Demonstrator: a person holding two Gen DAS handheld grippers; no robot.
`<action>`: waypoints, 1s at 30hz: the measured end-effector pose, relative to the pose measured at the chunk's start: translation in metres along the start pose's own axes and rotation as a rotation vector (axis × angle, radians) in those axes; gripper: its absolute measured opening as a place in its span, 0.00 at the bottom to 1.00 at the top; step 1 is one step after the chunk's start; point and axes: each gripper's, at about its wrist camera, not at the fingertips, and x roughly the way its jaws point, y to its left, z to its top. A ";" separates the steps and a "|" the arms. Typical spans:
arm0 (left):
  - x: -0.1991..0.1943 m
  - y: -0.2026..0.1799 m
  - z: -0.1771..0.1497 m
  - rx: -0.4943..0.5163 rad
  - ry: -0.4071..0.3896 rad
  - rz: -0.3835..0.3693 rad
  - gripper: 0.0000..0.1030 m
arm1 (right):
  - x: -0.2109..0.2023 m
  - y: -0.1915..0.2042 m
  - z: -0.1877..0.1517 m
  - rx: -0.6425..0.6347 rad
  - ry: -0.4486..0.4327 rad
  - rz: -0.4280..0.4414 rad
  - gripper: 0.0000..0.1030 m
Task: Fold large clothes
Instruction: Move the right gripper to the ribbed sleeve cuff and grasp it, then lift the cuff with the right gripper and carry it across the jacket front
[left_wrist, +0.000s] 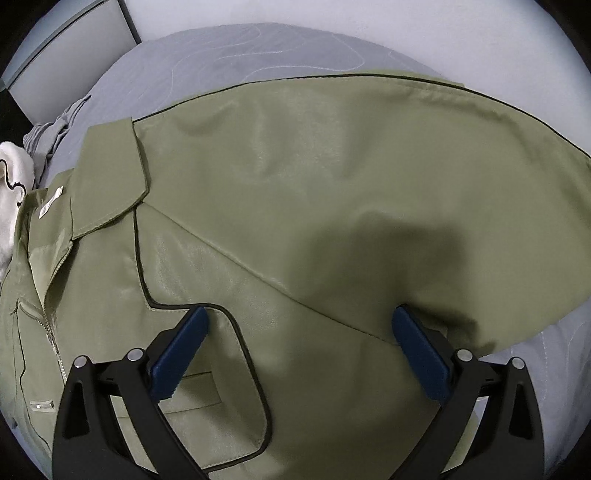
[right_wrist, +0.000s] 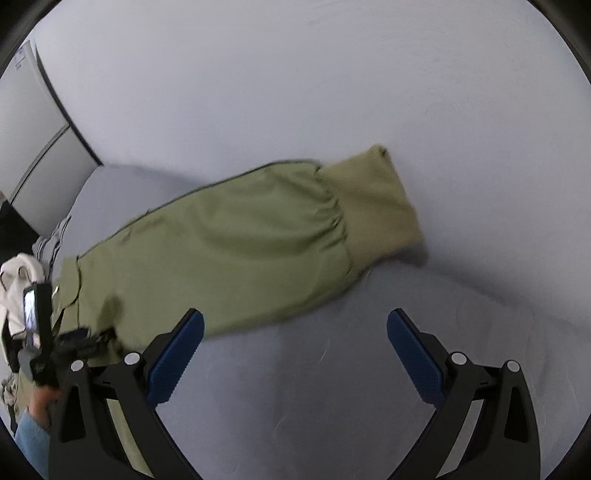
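Olive jacket (left_wrist: 295, 192) lies flat on the grey bed (left_wrist: 229, 55), sleeve (right_wrist: 229, 240) extended, ribbed cuff (right_wrist: 373, 206) at its end. Left gripper (left_wrist: 297, 325) over the jacket, jaws apart, empty. Right gripper (right_wrist: 295, 332) beside the sleeve, jaws apart, empty.

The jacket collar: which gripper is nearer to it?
Left. The left gripper hovers open over the jacket's chest beside the collar; the right gripper is open over the bed, near the sleeve.

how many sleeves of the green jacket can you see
1: the sleeve stretches right across the grey bed, its ribbed cuff at the far end. The other sleeve may be hidden.
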 end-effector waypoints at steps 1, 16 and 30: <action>0.000 0.000 0.000 0.000 -0.002 -0.003 0.95 | 0.005 -0.006 0.004 0.023 -0.015 0.020 0.95; 0.000 0.003 -0.007 -0.008 -0.015 -0.026 0.95 | 0.065 -0.061 0.031 0.285 -0.123 0.118 0.54; 0.004 0.010 -0.001 0.001 -0.004 -0.012 0.95 | 0.056 -0.015 0.046 0.154 -0.161 0.118 0.17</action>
